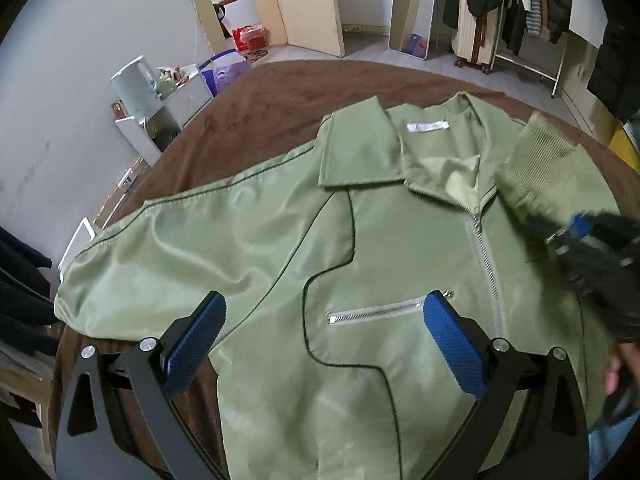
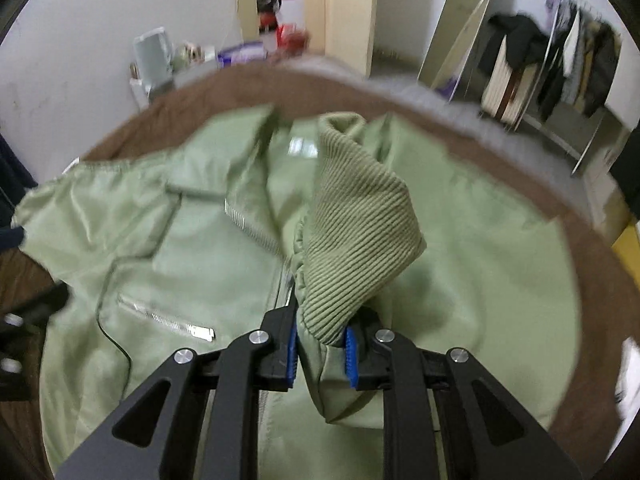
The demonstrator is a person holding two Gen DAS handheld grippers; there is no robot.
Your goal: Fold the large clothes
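A light green zip jacket (image 1: 260,240) lies front up on a brown blanket (image 1: 256,120), collar at the far side, its left sleeve spread out to the left. My left gripper (image 1: 324,336) is open above the chest, its blue pads either side of the pocket zip (image 1: 376,312), holding nothing. My right gripper (image 2: 322,356) is shut on the ribbed cuff (image 2: 352,232) of the other sleeve and holds it lifted over the jacket's front near the main zip. In the left wrist view the right gripper (image 1: 592,252) and the cuff (image 1: 536,160) show blurred at right.
A pale kettle (image 1: 134,82) and boxes stand on a white unit at the blanket's far left. A mirror (image 1: 412,8), a suitcase (image 1: 476,36) and a clothes rack (image 1: 536,4) stand on the floor beyond. Dark clothes (image 1: 20,280) hang at the left edge.
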